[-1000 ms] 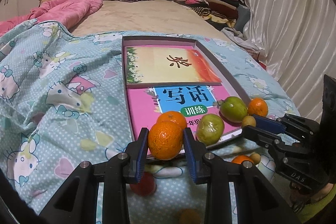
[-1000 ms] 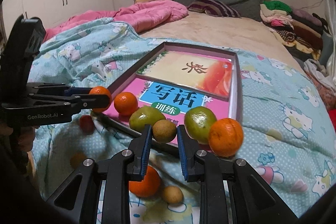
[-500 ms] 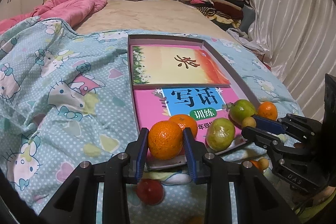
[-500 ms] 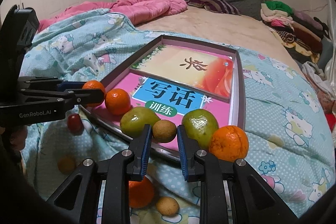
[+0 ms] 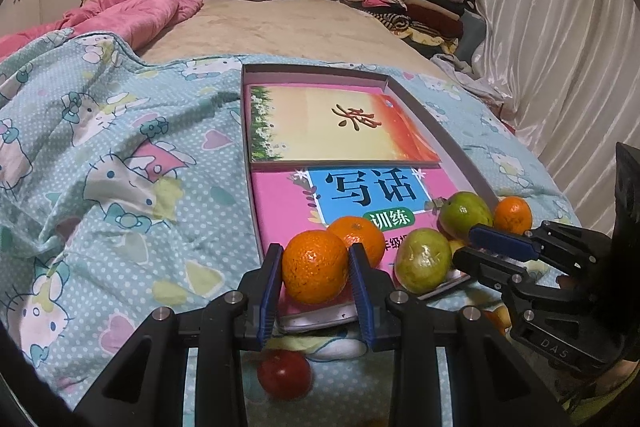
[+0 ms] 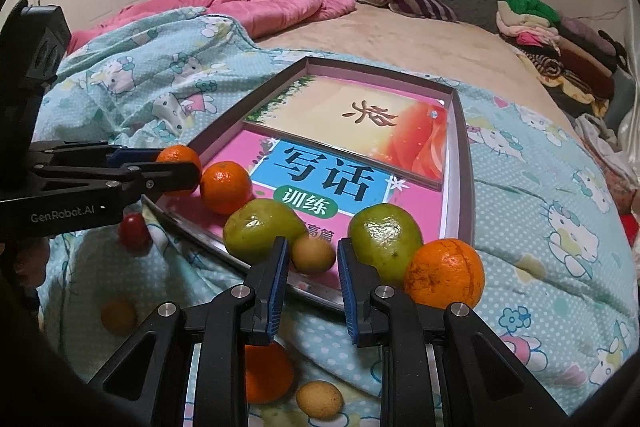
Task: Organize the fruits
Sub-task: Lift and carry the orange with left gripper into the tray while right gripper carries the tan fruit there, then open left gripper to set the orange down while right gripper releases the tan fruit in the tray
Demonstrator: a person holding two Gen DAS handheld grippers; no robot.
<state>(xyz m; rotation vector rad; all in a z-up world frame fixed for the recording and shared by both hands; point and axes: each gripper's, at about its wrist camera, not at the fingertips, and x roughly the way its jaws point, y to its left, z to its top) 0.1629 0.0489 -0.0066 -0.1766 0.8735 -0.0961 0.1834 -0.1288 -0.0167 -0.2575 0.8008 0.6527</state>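
My left gripper point(image 5: 316, 277) is shut on an orange point(image 5: 315, 266), held over the near corner of the grey tray point(image 5: 420, 115). In the right wrist view this gripper point(image 6: 178, 173) shows at the left with the orange point(image 6: 178, 157). My right gripper point(image 6: 311, 267) is slightly open around a small brown fruit point(image 6: 313, 255) that rests on the tray's near edge; its pads stand a little off the fruit. It shows at the right of the left wrist view point(image 5: 480, 251). On the tray lie another orange point(image 6: 226, 187) and two green fruits point(image 6: 260, 231) point(image 6: 384, 241).
A third orange point(image 6: 444, 273) sits at the tray's near right corner. On the blue quilt point(image 6: 540, 227) below the tray lie a red fruit point(image 6: 134, 230), an orange point(image 6: 266, 373) and two small brown fruits point(image 6: 319, 399) point(image 6: 119, 315). Two books point(image 5: 340, 123) fill the tray.
Both grippers have moved forward toward the tray, so the fruits look larger. The right gripper's fingers have parted slightly around the small brown fruit.
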